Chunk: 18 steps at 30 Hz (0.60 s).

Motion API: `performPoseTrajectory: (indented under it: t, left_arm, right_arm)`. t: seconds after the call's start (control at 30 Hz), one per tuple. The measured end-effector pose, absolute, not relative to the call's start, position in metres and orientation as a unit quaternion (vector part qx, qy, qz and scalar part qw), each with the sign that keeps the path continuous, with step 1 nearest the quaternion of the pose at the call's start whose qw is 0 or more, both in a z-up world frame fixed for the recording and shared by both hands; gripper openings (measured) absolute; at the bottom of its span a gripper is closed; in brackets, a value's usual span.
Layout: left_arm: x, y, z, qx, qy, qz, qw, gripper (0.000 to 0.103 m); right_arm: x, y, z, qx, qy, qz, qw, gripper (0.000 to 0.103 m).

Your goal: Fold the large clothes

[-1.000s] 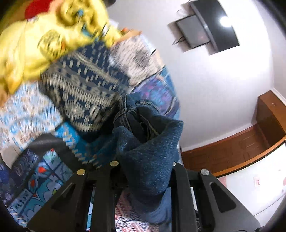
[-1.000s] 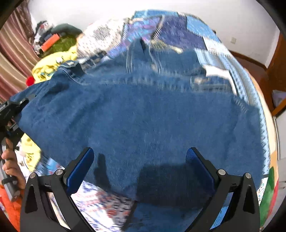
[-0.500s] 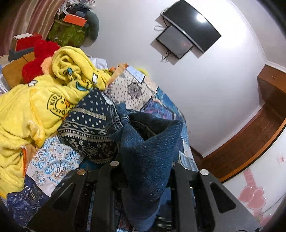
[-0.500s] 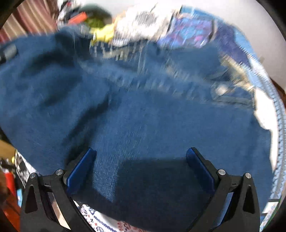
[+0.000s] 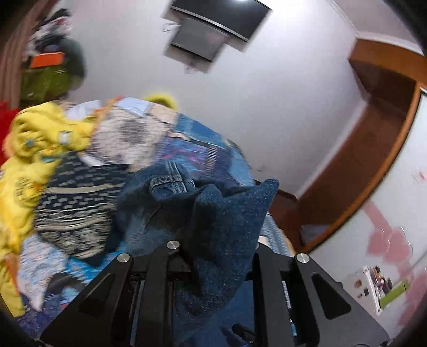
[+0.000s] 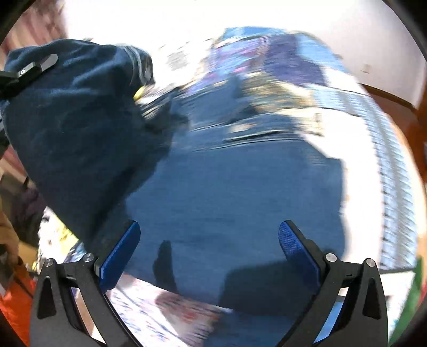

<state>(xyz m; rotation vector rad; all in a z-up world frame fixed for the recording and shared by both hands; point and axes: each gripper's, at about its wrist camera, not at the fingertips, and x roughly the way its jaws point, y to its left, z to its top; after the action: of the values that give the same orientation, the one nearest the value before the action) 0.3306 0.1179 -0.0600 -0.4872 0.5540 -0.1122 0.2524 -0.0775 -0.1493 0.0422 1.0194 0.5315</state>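
The bed [image 5: 192, 144] is taking up most of the room, its patchwork cover [image 6: 355, 106] showing in blues and purples. The jeans [image 6: 240, 192] are lying spread across that cover, a broad sheet of dark denim, and one end is hanging bunched up at the left of the right wrist view. A yellow blanket [image 5: 29, 160] is lying in a heap on the far side of the bed, just beside a navy patterned cloth [image 5: 74, 202]. A television [image 5: 221, 16] is hanging high on the white wall, with a smaller dark screen [image 5: 200, 40] just under it.

The left gripper [image 5: 216, 256] is clenching a thick fold of the jeans, the denim standing up in a peak between its black fingers [image 5: 160, 269]. In the right wrist view that same gripper [image 6: 29, 68] is showing at the upper left, pinching the raised bunch.

The right gripper [image 6: 208, 240] is hovering over the flat part of the jeans with its jaws spread wide and nothing between them. Its blue pads [image 6: 120, 253] are sitting well apart.
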Motion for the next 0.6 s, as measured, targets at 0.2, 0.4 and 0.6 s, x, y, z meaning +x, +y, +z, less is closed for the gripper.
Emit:
performPoseTrajectory:
  t: [0.2,0.4,0.6]
  left_arm:
    - [0.353,0.008,-0.064,-0.16,0.296,-0.134,0.932,0.015]
    - [0.347,-0.076,-0.127,-0.051,0.396,-0.188,0.898,0.015]
    - [0.327,-0.091,-0.175,-0.011,0.468,-0.21,0.858,0.022]
  right_arm:
    - [0.255,-0.175,-0.137,0.067,0.473,0.169,0.862,0.103]
    - [0.24,-0.239,-0.133,0.094,0.466,0.109,0.873,0.103]
    - [0.221,-0.268,-0.134,0.104,0.465,0.09,0.875,0.103]
